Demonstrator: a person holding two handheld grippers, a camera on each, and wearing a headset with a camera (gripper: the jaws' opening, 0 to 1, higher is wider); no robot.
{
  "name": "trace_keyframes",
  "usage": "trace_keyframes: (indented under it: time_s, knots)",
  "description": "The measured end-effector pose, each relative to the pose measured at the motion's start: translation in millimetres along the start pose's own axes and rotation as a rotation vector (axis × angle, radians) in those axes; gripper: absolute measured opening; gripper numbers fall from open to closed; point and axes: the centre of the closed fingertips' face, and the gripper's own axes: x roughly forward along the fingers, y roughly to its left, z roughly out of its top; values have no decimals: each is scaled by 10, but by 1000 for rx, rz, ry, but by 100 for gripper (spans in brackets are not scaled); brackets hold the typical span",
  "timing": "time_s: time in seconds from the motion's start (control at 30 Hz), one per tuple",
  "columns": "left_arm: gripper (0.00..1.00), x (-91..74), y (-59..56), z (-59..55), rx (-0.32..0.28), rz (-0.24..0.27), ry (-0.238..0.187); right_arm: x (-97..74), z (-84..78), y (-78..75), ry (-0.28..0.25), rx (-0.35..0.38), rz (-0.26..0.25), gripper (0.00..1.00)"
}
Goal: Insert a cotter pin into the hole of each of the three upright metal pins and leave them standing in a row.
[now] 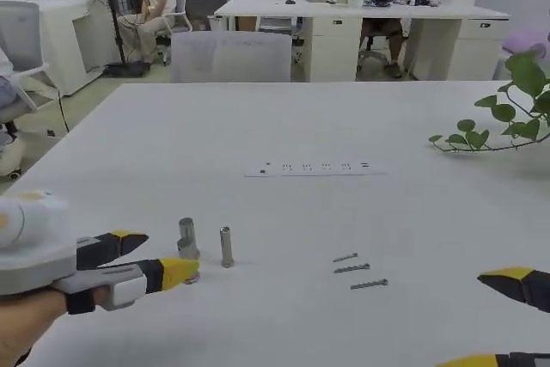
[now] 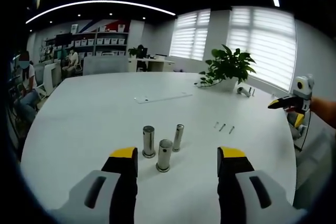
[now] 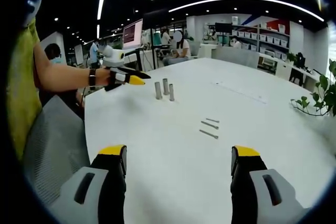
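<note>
Three metal pins (image 2: 164, 148) bare, cotter pins (image 1: 354, 270) loose — left hand-held gripper (image 2: 177, 155) & right hand-held gripper (image 3: 178, 153) wide, empty — nxt: grab a cotter pin.

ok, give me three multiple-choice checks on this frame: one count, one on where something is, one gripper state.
1. How many metal pins stand upright?
A. one
B. two
C. three

2. Where are the cotter pins?
A. flat on the table, apart from the metal pins
B. in the metal pins' holes
C. held in a gripper

3. How does the right gripper stand?
A. shut on a cotter pin
B. open, holding nothing
C. shut, empty

Answers:
1 C: the left gripper view shows three standing close together.
2 A: three lie loose on the table, to the right of the metal pins in the head view.
3 B: its jaws stand wide apart with just table between them.
</note>
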Motion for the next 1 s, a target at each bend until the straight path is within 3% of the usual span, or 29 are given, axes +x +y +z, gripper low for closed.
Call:
trace_keyframes:
  time_s: [0.5,0.7,1.0]
  knots:
    - [51,210,102,-57,-3,4,13,11,-30,-34,14,8,-9,82]
    - [45,284,128,-148,15,4,28,8,-50,-43,23,10,-12,82]
    - [38,350,157,-183,8,9,17,2,-75,-77,35,13,-18,82]
